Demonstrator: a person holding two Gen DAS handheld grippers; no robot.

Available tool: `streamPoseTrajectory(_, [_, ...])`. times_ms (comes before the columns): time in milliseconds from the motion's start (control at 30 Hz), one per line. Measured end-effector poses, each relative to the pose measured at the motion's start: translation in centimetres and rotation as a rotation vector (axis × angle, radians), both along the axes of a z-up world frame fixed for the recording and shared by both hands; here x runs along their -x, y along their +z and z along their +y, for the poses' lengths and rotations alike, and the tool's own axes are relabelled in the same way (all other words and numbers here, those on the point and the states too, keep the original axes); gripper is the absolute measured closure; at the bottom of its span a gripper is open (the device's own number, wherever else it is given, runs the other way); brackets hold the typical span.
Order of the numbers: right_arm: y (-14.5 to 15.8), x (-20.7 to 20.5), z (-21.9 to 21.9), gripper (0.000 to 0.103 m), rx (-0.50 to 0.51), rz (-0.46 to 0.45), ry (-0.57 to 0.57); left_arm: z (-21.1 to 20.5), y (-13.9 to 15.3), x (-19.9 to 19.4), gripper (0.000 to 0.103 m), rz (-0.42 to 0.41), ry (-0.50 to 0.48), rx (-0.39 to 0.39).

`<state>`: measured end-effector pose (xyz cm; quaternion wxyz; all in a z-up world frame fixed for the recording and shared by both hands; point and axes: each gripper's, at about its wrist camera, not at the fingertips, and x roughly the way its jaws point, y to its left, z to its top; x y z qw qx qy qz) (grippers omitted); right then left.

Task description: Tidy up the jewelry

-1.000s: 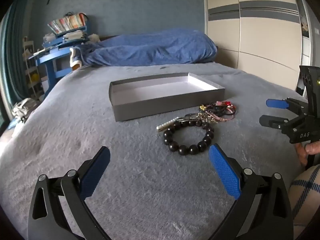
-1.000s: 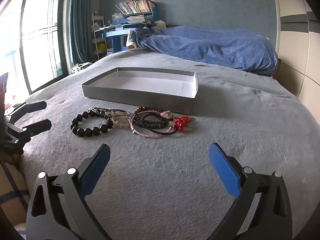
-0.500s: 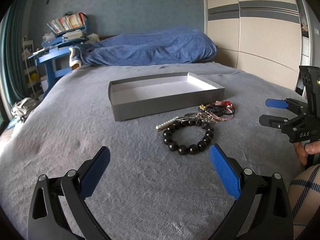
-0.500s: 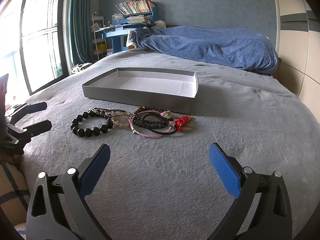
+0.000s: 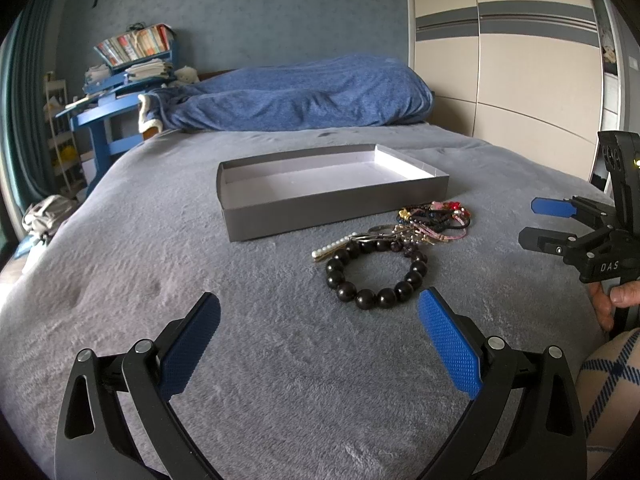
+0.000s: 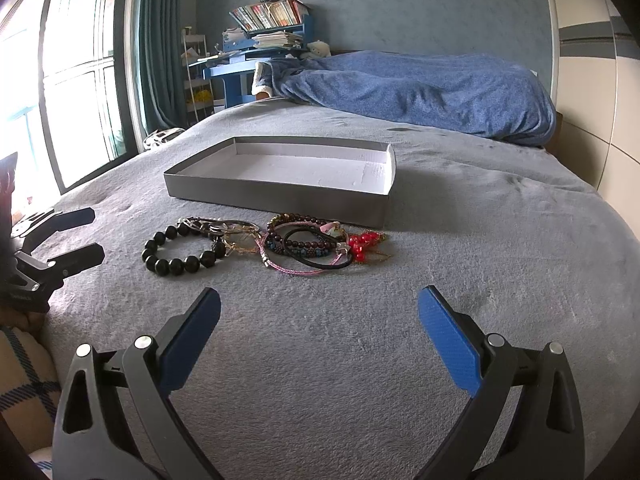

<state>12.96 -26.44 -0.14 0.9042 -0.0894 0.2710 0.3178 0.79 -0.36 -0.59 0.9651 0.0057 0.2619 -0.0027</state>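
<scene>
A black bead bracelet (image 5: 376, 276) lies on the grey blanket, just beyond my open left gripper (image 5: 318, 344). Behind it lie a pearl hair clip (image 5: 330, 249) and a tangle of bracelets and cords (image 5: 434, 220). An empty grey tray (image 5: 320, 204) stands further back. In the right wrist view the black bead bracelet (image 6: 182, 250) is at left, the tangle of bracelets (image 6: 308, 246) and red beads (image 6: 362, 244) at centre, the tray (image 6: 280, 196) behind. My right gripper (image 6: 318, 342) is open and empty, short of the pile. It also shows in the left wrist view (image 5: 548, 222).
A rumpled blue duvet (image 5: 296, 98) lies at the head of the bed. A blue desk with books (image 5: 116, 92) stands at the far left, a wardrobe (image 5: 508, 72) at the right. A window (image 6: 60, 92) is at the left of the right wrist view.
Both grippers have stayed almost still and open. The jewelry and tray have not moved.
</scene>
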Motion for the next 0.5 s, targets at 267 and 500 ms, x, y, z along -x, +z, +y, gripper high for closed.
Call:
streamPoseTrajectory(267, [0.05, -0.08, -0.09, 0.005, -0.003, 0.002, 0.000, 0.04, 0.06, 0.03, 0.005, 0.000, 0.000, 0.001])
streamPoseTrajectory(500, [-0.11, 0.01, -0.08, 0.005, -0.005, 0.003, 0.000, -0.07, -0.12, -0.11, 0.005, 0.002, 0.000, -0.002])
